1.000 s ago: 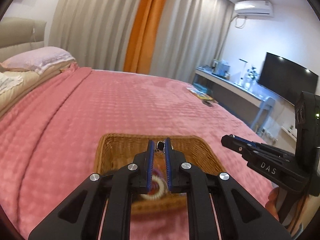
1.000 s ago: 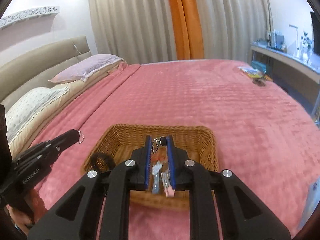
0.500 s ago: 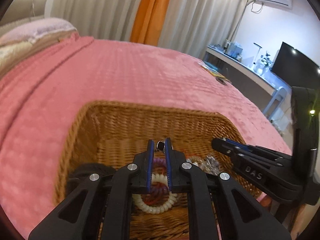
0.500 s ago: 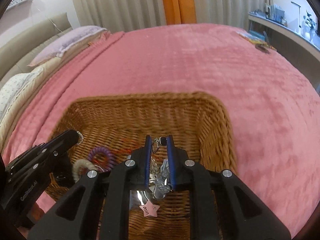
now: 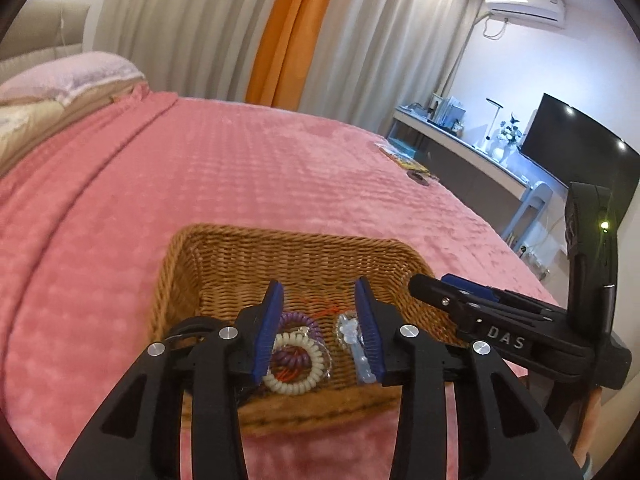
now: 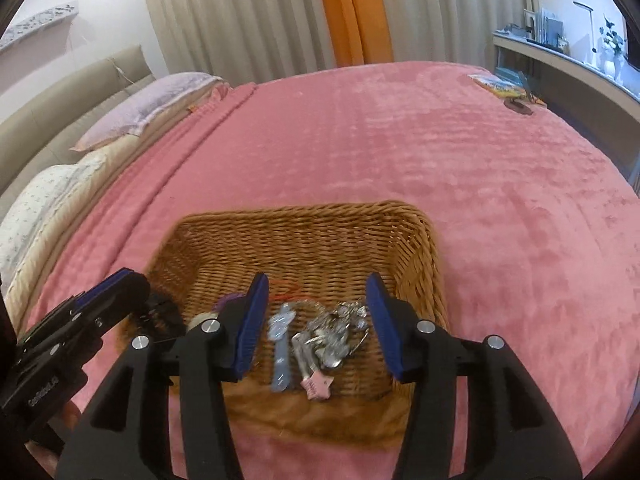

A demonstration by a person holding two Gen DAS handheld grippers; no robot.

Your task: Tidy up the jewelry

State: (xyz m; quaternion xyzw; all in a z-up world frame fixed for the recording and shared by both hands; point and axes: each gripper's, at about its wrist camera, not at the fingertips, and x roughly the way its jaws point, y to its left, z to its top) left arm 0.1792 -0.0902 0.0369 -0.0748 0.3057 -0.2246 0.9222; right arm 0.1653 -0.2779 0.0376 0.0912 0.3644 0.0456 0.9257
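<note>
A wicker basket point(image 5: 288, 252) point(image 6: 304, 240) sits on the pink bedspread point(image 5: 200, 168). In it lie a cream spiral hair tie point(image 5: 296, 364), a purple spiral tie point(image 5: 298, 322), a pale blue clip point(image 6: 282, 344), a heap of silver jewelry point(image 6: 332, 332) and a pink star charm point(image 6: 318, 386). My left gripper point(image 5: 319, 292) is open and empty above the basket's near side. My right gripper point(image 6: 317, 282) is open and empty above the silver heap. Each gripper shows in the other's view, the right one point(image 5: 452, 292) and the left one point(image 6: 116, 292).
Pillows point(image 6: 152, 100) and a headboard lie at the far left. A booklet and a small dark object point(image 6: 508, 88) lie at the bed's far right corner. A desk point(image 5: 460, 140) and TV point(image 5: 576, 152) stand beyond the right bed edge.
Both grippers were shut on small jewelry pieces over the basket. Both have opened and pulled back a little, and the pieces are out of the jaws.
</note>
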